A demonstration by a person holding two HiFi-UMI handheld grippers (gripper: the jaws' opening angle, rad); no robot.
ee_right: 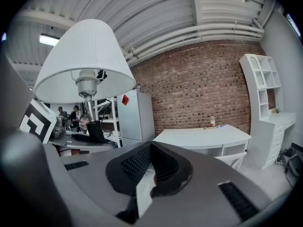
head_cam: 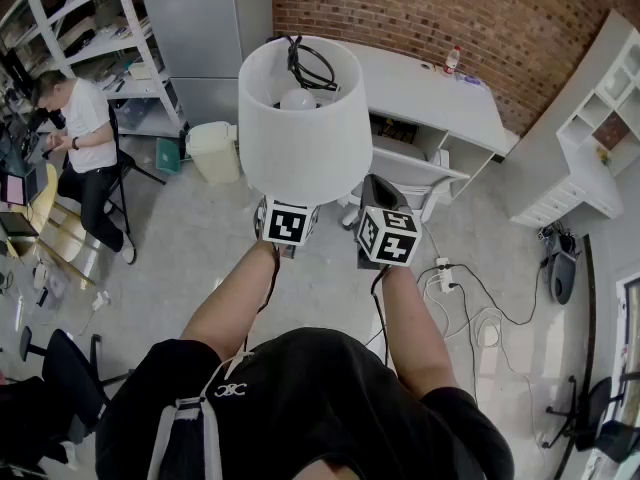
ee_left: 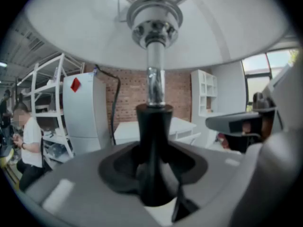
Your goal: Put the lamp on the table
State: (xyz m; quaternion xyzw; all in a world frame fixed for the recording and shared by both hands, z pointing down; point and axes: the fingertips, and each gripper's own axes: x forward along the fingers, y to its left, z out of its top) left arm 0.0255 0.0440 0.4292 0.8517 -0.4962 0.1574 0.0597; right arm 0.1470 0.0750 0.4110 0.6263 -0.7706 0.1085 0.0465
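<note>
- Lamp (head_cam: pixel 305 128): carried in the air on the near side of the white table (head_cam: pixel 430 88), upright and not resting on it. In the head view, the white shade overlaps the table's left end.
- Inside the shade, seen from above: a bulb (head_cam: pixel 298 98) and a looped black cord (head_cam: pixel 305 63).
- Left gripper (ee_left: pixel 152 171): fingers (ee_left: pixel 118 169) are set well apart and clamped on the lamp's black stem (ee_left: pixel 154 136), one pad on each side. The stem stands vertical between them. A chrome tube (ee_left: pixel 155 79) rises from it to the socket under the shade.
- Right gripper (ee_right: pixel 151 169): fingers (ee_right: pixel 135 167) are drawn together at the tips, with nothing between them and nothing touched. It is also on the near side of the table, raised and nearer the table's middle than the left gripper.
- In the right gripper view, the table lies straight ahead beyond the jaws, against the brick wall (ee_right: pixel 199 89). A small bottle (ee_right: pixel 212 120) stands on its far edge.
- White bin (head_cam: pixel 213 151): on the floor beyond the table's left end.
- Seated person (head_cam: pixel 85 138): well off to the left of the table, beside shelving.
</note>
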